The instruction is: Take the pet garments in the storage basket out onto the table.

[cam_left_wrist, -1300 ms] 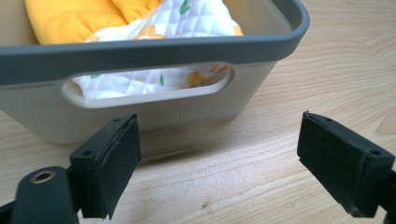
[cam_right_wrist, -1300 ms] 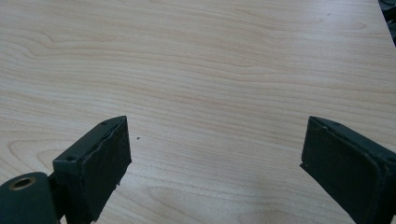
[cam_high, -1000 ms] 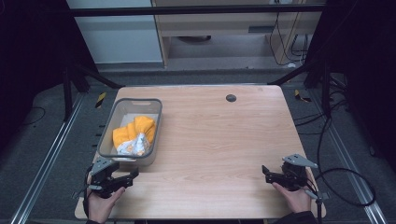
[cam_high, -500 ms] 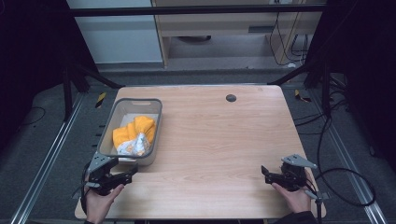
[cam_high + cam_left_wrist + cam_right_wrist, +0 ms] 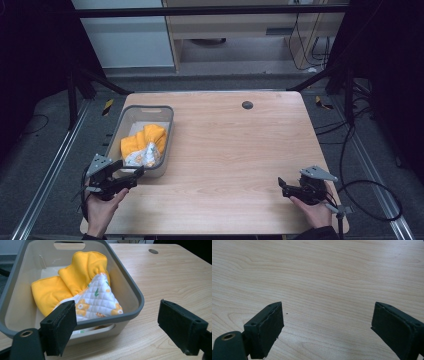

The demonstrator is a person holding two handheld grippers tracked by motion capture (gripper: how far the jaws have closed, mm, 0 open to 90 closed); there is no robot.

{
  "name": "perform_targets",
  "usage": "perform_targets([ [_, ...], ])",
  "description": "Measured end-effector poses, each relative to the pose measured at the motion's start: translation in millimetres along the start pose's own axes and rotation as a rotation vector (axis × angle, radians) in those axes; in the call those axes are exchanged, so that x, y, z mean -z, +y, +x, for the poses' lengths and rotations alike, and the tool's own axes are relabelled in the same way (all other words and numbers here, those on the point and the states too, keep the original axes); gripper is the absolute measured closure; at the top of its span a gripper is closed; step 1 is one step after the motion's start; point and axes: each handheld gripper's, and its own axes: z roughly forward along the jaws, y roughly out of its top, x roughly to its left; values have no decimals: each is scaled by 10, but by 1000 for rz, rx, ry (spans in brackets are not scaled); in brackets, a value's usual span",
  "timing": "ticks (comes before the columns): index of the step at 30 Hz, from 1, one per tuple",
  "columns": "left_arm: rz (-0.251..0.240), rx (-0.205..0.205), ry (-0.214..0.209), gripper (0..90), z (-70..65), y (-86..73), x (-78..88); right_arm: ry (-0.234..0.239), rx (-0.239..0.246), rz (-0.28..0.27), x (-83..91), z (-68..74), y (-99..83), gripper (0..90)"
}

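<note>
Yellow cloth (image 5: 75, 282) sits in the grey tub (image 5: 130, 287); left claw (image 5: 117, 326) gapes just before it, right claw (image 5: 327, 327) released over bare table (image 5: 324, 272).

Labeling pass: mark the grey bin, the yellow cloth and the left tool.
grey bin (image 5: 168, 111), high view, far right corner of the rim.
yellow cloth (image 5: 82, 270), left gripper view, plain yellow fold.
left tool (image 5: 131, 174), high view, midway between its open tips.
</note>
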Motion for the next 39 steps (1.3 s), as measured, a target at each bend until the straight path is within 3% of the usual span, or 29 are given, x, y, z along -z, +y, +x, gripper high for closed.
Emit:
perform_targets([
  [14, 2, -34, 3, 156, -2, 182, -69, -6, 15, -27, 23, 28, 20, 110],
  [27, -9, -45, 12, 162, 87, 465, -101, -3, 27, -27, 17, 36, 18, 116],
  [39, 59, -56, 11, 180, 94, 612, -335, 8, 24, -16, 8, 42, 14, 122],
])
